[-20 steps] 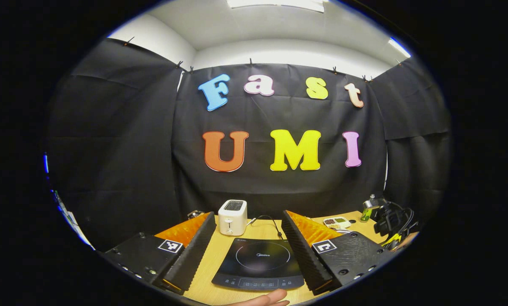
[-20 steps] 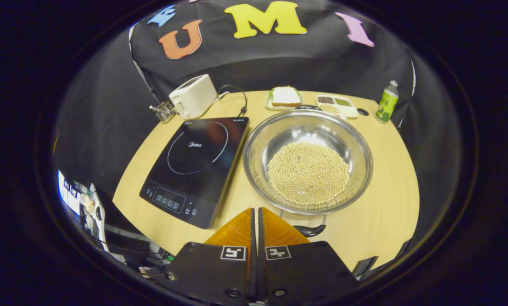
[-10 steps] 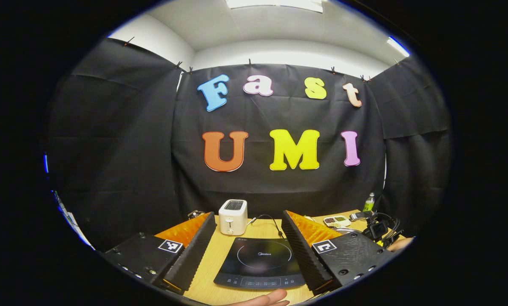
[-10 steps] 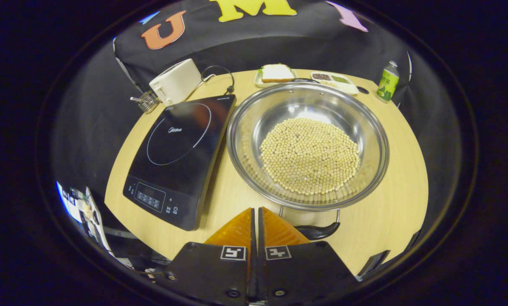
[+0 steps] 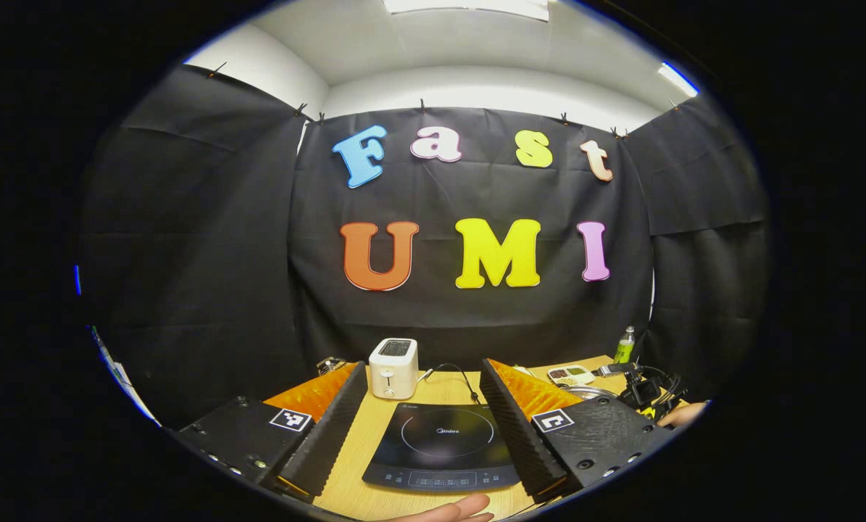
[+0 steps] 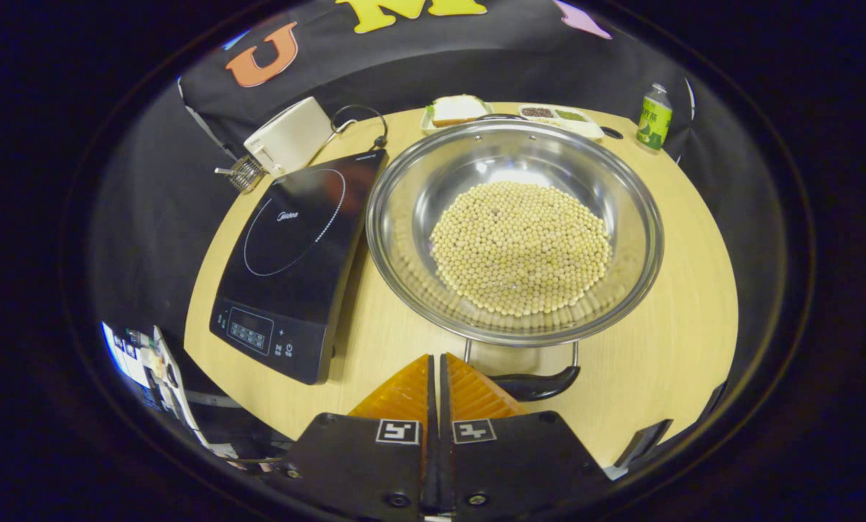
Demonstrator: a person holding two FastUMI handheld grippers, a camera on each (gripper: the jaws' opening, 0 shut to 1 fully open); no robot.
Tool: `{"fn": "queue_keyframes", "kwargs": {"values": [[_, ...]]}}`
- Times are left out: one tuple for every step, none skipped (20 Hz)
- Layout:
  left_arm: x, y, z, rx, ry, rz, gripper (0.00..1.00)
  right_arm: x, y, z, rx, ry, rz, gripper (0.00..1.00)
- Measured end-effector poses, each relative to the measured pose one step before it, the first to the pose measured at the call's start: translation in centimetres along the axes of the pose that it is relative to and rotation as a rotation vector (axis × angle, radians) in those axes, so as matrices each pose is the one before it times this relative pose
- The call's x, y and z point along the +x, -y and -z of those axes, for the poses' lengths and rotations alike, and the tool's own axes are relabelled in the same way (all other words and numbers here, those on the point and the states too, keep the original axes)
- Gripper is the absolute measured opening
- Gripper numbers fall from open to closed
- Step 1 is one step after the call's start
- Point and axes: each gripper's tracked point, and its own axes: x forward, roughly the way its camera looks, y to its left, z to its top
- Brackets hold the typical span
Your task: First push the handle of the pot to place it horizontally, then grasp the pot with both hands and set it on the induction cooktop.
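In the right gripper view a wide steel pot (image 6: 632,239) holding pale beans (image 6: 521,246) sits on the wooden table, right of the black induction cooktop (image 6: 295,239). Its near black handle (image 6: 538,384) points toward me. My right gripper (image 6: 436,359) is shut with nothing held, just left of that handle and close above the table. In the left gripper view my left gripper (image 5: 424,380) stands open above the table, with the cooktop (image 5: 443,449) between its fingers. The pot's rim (image 5: 586,392) peeks out past the right finger.
A white toaster (image 6: 288,138) and a small wire rack (image 6: 244,174) stand behind the cooktop. At the back of the table are a tray with bread (image 6: 454,109), a divided dish (image 6: 559,116) and a green bottle (image 6: 654,116). A hand (image 5: 447,511) shows at the left view's bottom edge.
My right gripper has moved forward and down toward the pot, which looms larger; its near handle is closer beside the fingertips. The left gripper has hardly moved.
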Motion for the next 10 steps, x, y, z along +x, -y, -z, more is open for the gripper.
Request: {"fn": "queue_keyframes", "kwargs": {"values": [[-0.103,0.092,0.066,-0.00022,0.00152,0.00188,0.94,-0.077,0.429,-0.058,0.00362,0.00147,0.00212,0.05],[-0.041,0.03,-0.026,-0.00218,-0.00044,0.00111,0.94,-0.038,0.378,0.015,0.00247,0.0001,0.00167,0.02],[0.079,0.047,0.142,-0.00306,-0.00219,0.00314,0.94,-0.035,0.347,0.022,0.00239,-0.00082,0.00036,0.01],[-0.05,0.116,0.022,-0.0018,-0.0017,0.00357,0.94,0.017,0.29,0.229,0.00282,-0.00114,0.00008,0.01],[-0.022,0.052,-0.001,0.0002,-0.00172,0.00185,0.95,-0.075,0.377,0.068,0.00346,-0.0008,0.00009,0.01],[-0.003,0.03,0.09,0.00226,-0.00193,0.00086,0.95,-0.072,0.458,0.017,0.00343,-0.00094,0.00258,0.01],[-0.005,-0.057,-0.012,0.00219,0.00024,-0.00007,0.94,-0.038,0.55,-0.055,0.00013,0.0017,0.00445,0.02],[0.08,0.016,-0.001,0.00152,0.0017,0.00021,0.94,-0.028,0.586,-0.003,0.00234,0.00248,0.00582,0.04],[-0.015,0.11,-0.009,0.00062,0.00064,0.00012,0.95,-0.069,0.642,-0.117,0.00391,0.00169,0.00605,0.02],[0.034,0.034,-0.064,-0.00148,-0.00092,-0.00149,0.94,-0.027,0.657,-0.014,0.00421,0.00203,0.0054,0.04]]}}
